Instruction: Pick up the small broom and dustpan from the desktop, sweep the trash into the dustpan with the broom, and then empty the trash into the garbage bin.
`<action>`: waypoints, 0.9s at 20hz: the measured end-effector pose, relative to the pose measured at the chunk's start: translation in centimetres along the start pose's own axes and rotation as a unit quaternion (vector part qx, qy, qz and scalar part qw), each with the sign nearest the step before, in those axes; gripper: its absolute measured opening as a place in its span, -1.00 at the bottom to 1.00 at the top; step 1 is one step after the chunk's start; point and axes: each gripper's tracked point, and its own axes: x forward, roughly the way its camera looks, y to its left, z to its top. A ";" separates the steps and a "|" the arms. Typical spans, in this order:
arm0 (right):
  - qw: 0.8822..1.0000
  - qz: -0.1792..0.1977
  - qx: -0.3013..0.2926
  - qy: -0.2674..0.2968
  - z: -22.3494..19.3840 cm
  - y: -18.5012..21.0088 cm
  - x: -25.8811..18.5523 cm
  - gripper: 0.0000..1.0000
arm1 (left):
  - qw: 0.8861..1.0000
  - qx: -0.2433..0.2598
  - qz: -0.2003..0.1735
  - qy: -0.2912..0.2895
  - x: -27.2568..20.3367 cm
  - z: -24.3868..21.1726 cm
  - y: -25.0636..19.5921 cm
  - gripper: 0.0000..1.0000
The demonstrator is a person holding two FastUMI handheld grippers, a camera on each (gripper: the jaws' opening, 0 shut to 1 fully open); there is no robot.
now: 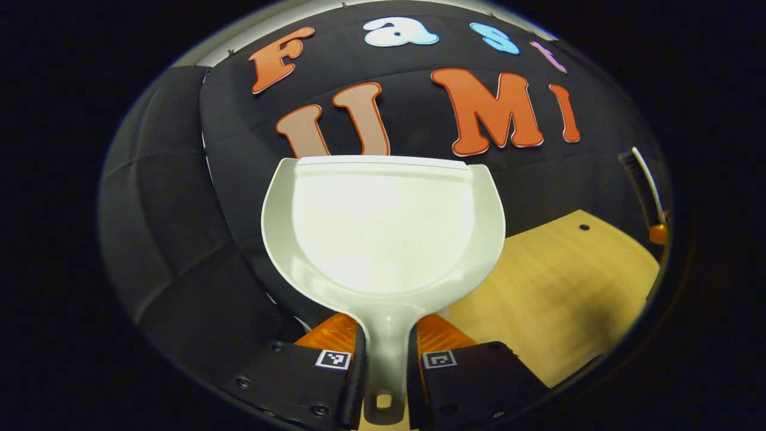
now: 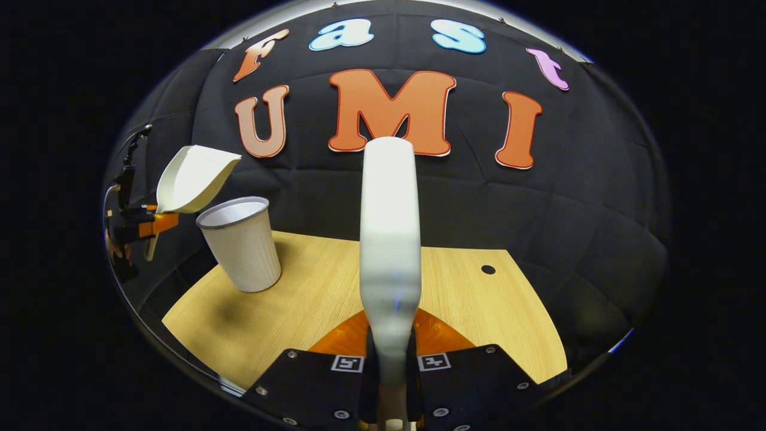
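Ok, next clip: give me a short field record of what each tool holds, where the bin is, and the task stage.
left tool: shut on dustpan handle
dustpan state: raised off the desk, no trash seen in the pan
right tool: shut on broom handle, broom pointing forward
bin: white cup-shaped, upright on desk
dustpan vs bin: in the right gripper view, held above and beside the bin rim
stage: likely emptying, judged from the pose

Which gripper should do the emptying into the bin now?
Left. The left gripper is shut on the dustpan, held raised beside the white bin. The right gripper only holds the broom.
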 end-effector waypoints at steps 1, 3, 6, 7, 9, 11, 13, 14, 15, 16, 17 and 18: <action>1.000 0.000 0.000 0.001 -0.1 0.0 -0.1 -0.64 | 1.000 -0.024 -0.014 0.001 -0.7 0.0 -1.7 -0.42; 1.000 0.003 -0.002 0.004 -0.3 0.0 -0.3 -0.65 | 0.998 -0.055 -0.030 0.000 -1.8 -0.2 -4.5 -0.42; 1.000 0.007 -0.009 0.007 -0.7 0.0 -0.6 -0.65 | 0.996 -0.081 -0.031 -0.006 -4.1 -0.6 -6.8 -0.42; 1.000 0.008 -0.009 0.009 -0.9 0.0 -0.6 -0.65 | 0.995 -0.089 -0.033 -0.006 -4.8 -0.8 -7.8 -0.36; 1.000 0.011 -0.008 0.016 -1.3 0.1 -0.7 -0.65 | 0.993 -0.108 -0.042 -0.004 -5.9 -1.5 -10.2 -0.43; 1.000 0.014 -0.010 0.021 -1.7 0.3 -0.7 -0.64 | 0.992 -0.117 -0.052 -0.002 -6.5 -1.7 -12.3 -0.42; 0.999 0.015 -0.014 0.027 -2.1 0.3 -0.6 -0.65 | 0.991 -0.115 -0.065 0.008 -6.8 -2.4 -14.2 -0.42; 0.999 0.015 -0.015 0.030 -2.4 0.3 -0.6 -0.64 | 0.991 -0.112 -0.072 0.014 -6.8 -2.8 -15.0 -0.42; 0.999 0.015 -0.016 0.034 -2.7 0.3 -0.5 -0.64 | 0.991 -0.113 -0.074 0.021 -6.8 -3.2 -15.4 -0.43; 0.999 0.015 -0.017 0.039 -3.2 0.2 -0.5 -0.65 | 0.990 -0.113 -0.077 0.029 -6.7 -3.8 -16.1 -0.42; 0.999 0.014 -0.018 0.043 -3.6 0.1 -0.5 -0.65 | 0.989 -0.116 -0.079 0.041 -6.8 -4.6 -16.7 -0.37; 0.999 0.012 -0.018 0.050 -4.1 -0.2 -0.4 -0.65 | 0.988 -0.118 -0.084 0.051 -6.7 -5.4 -17.3 -0.42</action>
